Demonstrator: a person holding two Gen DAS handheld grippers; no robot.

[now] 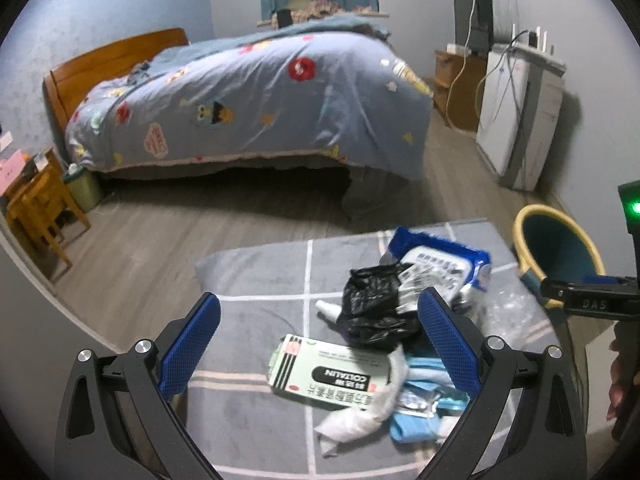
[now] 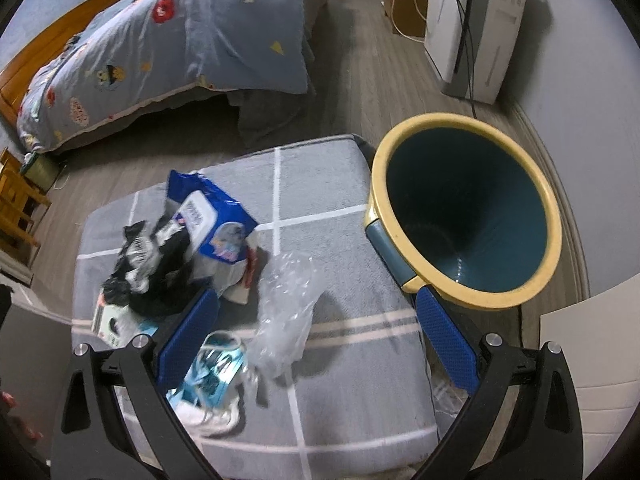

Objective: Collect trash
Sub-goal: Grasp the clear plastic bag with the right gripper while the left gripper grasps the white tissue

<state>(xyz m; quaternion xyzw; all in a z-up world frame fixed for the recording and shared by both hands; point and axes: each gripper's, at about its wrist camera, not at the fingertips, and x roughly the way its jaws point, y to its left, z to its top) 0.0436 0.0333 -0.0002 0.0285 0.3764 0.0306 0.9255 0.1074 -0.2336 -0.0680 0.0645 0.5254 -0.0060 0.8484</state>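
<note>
Trash lies heaped on a grey checked cushion [image 1: 260, 280] [image 2: 340, 264]. In the heap are a crumpled black bag [image 1: 376, 304] [image 2: 160, 276], a blue wet-wipe pack [image 1: 444, 264] [image 2: 216, 220], a pale green medicine box [image 1: 332, 372], white tissue [image 1: 360, 412], blue wrappers [image 1: 420, 396] [image 2: 216, 372] and clear crinkled plastic [image 2: 284, 312]. A teal bin with a yellow rim [image 2: 468, 216] [image 1: 560, 252] stands at the cushion's right side and looks empty. My left gripper [image 1: 320, 340] hangs open above the box and black bag. My right gripper [image 2: 316, 336] is open over the clear plastic, holding nothing.
A bed with a blue quilt [image 1: 256, 96] fills the far side, across a strip of wooden floor [image 1: 168, 232]. A white appliance with cables [image 1: 516, 112] stands on the right wall. Wooden furniture [image 1: 36, 204] and a small green bin [image 1: 82, 188] sit at left.
</note>
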